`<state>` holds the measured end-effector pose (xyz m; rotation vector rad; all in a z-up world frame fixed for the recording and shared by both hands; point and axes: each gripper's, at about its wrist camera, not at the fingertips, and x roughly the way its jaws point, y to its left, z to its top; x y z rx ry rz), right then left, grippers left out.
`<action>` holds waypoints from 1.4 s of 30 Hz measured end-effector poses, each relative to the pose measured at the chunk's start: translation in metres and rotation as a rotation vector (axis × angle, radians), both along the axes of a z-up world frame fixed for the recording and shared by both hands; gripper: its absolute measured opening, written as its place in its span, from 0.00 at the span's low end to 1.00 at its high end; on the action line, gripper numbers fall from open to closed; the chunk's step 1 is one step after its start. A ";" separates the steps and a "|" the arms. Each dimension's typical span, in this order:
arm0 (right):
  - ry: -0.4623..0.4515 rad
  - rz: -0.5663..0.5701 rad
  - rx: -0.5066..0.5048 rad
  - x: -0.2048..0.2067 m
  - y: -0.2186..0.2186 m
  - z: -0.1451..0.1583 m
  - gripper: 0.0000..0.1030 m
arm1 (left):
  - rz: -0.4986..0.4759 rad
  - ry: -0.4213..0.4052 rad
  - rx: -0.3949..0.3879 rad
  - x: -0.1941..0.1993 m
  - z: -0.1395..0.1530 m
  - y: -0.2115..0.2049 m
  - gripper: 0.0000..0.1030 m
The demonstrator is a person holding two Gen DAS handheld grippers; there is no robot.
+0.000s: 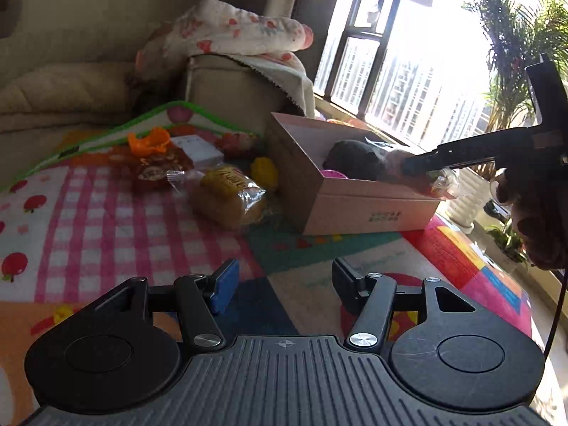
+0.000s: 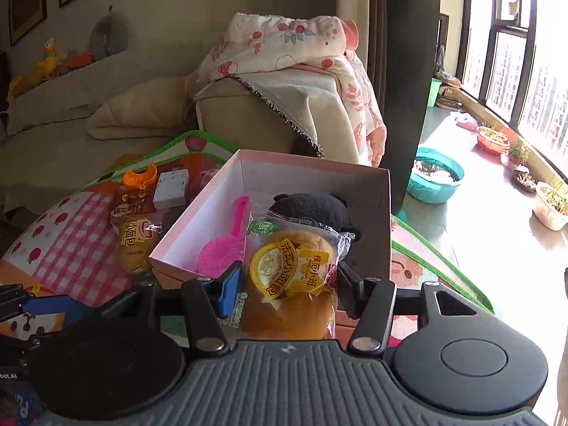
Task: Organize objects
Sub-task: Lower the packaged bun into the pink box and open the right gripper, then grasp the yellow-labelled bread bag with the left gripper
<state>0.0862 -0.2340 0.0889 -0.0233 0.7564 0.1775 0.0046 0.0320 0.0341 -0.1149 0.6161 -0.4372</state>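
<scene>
Clear cellophane wraps the bread bun [image 2: 289, 284] clamped in the right claw [image 2: 289, 280], hanging over the near edge of the pink box [image 2: 312, 174], its length running away from the claw toward the black plush [image 2: 316, 209] inside. The drop looks like a short push forward. The left claw [image 1: 284, 284], partly open and empty, faces a second bun [image 1: 229, 195] on the play mat [image 1: 88, 220], ahead to its left.

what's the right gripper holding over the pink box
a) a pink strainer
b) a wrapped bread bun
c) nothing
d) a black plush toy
b: in the right wrist view the right gripper has its fingers closed on a wrapped bread bun at the near edge of the pink box; the pink strainer and the black plush toy lie inside the box.
</scene>
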 end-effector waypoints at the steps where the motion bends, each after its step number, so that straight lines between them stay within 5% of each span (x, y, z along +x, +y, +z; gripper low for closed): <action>1: 0.040 -0.003 0.020 0.014 -0.002 -0.003 0.54 | 0.009 -0.005 -0.010 -0.001 0.001 0.005 0.61; 4: 0.104 -0.048 0.064 0.045 -0.008 -0.010 0.53 | 0.025 -0.005 -0.030 -0.003 -0.001 0.014 0.61; 8: 0.046 -0.120 -0.117 0.064 0.004 -0.025 0.52 | 0.031 0.004 -0.031 -0.006 -0.006 0.019 0.61; 11: 0.073 -0.127 -0.117 0.065 0.002 -0.038 0.52 | 0.037 0.019 -0.032 -0.007 -0.012 0.023 0.61; 17: 0.048 -0.082 -0.121 0.037 0.002 -0.036 0.57 | 0.045 0.043 -0.027 -0.004 -0.018 0.023 0.61; 19: 0.020 -0.088 -0.122 0.027 0.000 -0.033 0.73 | 0.053 0.050 -0.033 -0.002 -0.019 0.021 0.61; 21: -0.029 -0.085 -0.104 0.012 -0.002 -0.027 0.74 | 0.068 0.058 -0.030 0.001 -0.018 0.018 0.61; 25: -0.188 -0.114 -0.086 -0.034 -0.001 -0.018 0.97 | 0.119 0.076 -0.024 0.014 -0.013 0.012 0.61; 29: -0.268 -0.105 -0.057 -0.078 0.007 -0.028 1.00 | 0.184 0.073 -0.077 0.037 0.000 0.006 0.61; 35: -0.249 -0.070 -0.028 -0.112 0.027 -0.058 1.00 | 0.322 0.101 -0.128 0.085 0.007 -0.012 0.61; 42: -0.233 -0.044 0.003 -0.122 0.033 -0.071 1.00 | 0.415 0.132 0.000 0.123 -0.012 -0.032 0.65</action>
